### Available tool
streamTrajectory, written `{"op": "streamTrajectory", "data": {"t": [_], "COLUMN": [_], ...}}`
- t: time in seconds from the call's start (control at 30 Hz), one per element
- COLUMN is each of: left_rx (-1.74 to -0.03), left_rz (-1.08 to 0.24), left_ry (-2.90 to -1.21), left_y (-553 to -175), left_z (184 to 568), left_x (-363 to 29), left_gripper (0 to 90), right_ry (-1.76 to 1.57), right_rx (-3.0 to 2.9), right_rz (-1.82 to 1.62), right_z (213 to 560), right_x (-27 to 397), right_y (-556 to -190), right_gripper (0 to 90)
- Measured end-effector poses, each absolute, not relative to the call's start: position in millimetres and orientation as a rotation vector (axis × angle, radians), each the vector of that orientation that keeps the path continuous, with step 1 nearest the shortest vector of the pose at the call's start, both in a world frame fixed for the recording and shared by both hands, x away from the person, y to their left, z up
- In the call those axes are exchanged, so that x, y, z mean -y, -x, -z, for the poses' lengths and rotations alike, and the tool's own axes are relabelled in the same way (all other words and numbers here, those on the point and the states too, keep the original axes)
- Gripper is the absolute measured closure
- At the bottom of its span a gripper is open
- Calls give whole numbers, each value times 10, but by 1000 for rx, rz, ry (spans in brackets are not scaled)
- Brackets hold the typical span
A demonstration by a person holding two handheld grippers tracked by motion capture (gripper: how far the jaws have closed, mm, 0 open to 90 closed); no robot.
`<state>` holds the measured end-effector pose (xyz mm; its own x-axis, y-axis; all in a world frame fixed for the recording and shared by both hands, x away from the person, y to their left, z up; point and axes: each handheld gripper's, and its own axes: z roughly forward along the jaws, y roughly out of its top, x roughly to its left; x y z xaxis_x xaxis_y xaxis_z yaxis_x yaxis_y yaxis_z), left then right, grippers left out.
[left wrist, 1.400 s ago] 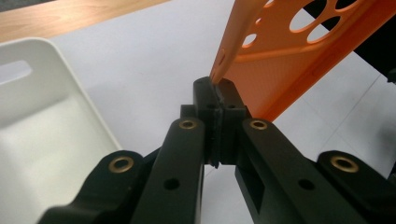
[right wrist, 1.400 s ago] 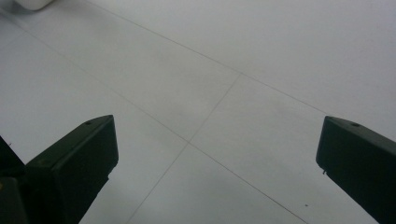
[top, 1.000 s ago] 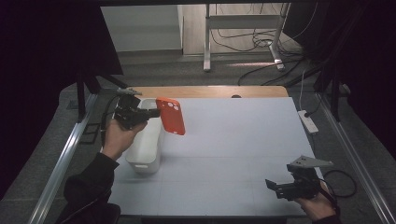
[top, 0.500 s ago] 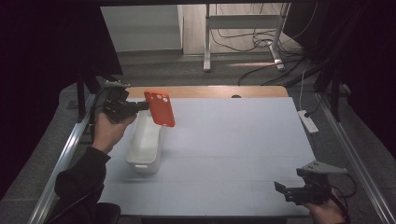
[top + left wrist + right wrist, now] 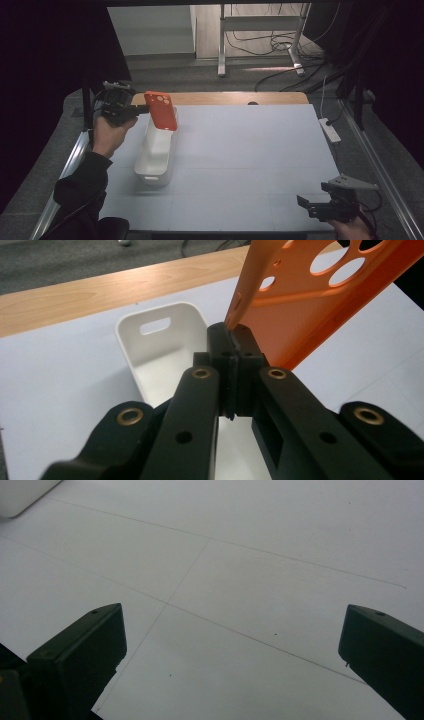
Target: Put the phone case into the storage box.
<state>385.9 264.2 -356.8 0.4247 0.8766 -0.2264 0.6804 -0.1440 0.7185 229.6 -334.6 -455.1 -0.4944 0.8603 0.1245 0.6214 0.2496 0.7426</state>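
High view shows your left tool (image 5: 142,107) clamped on the orange phone case (image 5: 161,110), hanging long axis downward ahead of it over the white bin (image 5: 156,150). No readable writing. Your right tool (image 5: 306,202) gapes.

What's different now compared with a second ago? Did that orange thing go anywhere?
The left gripper, still clamped on the edge of the orange phone case, carried it toward the far left, from above the white bin's middle to above its far end. The right gripper drew back a little toward the table's near edge, jaws open and empty. The bin stayed put.
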Motion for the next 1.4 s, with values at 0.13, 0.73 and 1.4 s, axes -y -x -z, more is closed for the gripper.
{"op": "streamTrajectory", "data": {"t": [0.13,0.73,1.4], "left_rx": [-1350,-1399,-1450], "left_rz": [-322,-349,-342], "left_ry": [-1884,-1878,-1854], "left_y": [-3909,-4208,-4406], "left_z": [3591,3725,3969], "left_x": [-2690,-2710,-2754], "left_gripper": [895,895,895], "right_ry": [-1364,-1360,-1366], "right_rx": [-2229,-2256,-2270], "right_rz": [-1089,-1085,-1074], "right_z": [4552,4562,4571], "right_x": [3336,3331,3329], "right_y": [-2296,-2311,-2325], "right_gripper": [0,1,7]}}
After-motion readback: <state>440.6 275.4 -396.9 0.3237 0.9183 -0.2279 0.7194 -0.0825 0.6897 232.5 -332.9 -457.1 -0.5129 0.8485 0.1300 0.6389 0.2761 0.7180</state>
